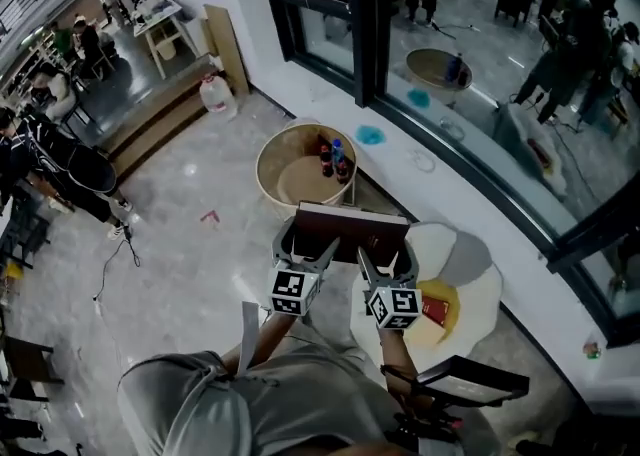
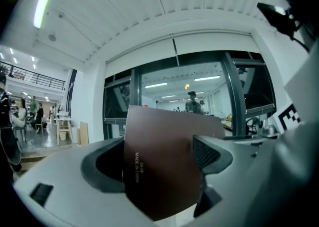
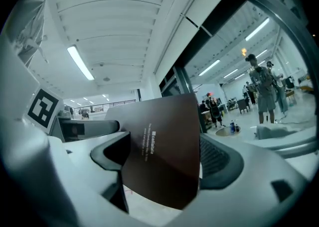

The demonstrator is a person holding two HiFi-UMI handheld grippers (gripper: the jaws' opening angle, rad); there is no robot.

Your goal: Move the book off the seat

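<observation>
A dark brown book (image 1: 350, 229) hangs in the air, held flat between both grippers, over the floor beside the white round seat (image 1: 475, 289). My left gripper (image 1: 305, 244) is shut on the book's left end and my right gripper (image 1: 388, 262) on its right end. In the left gripper view the book (image 2: 159, 171) fills the gap between the jaws of the left gripper (image 2: 164, 156), with small white print on its cover. The right gripper view shows the book (image 3: 164, 166) clamped the same way in the right gripper (image 3: 167, 154). A red and yellow item (image 1: 437, 309) lies on the seat.
A round wooden table (image 1: 275, 159) with bottles (image 1: 335, 156) stands just beyond the book. A dark-framed glass wall (image 1: 370, 24) runs along the right. A water jug (image 1: 217, 94) sits by steps at the far left, where several people stand. A black device (image 1: 470, 379) is near my right arm.
</observation>
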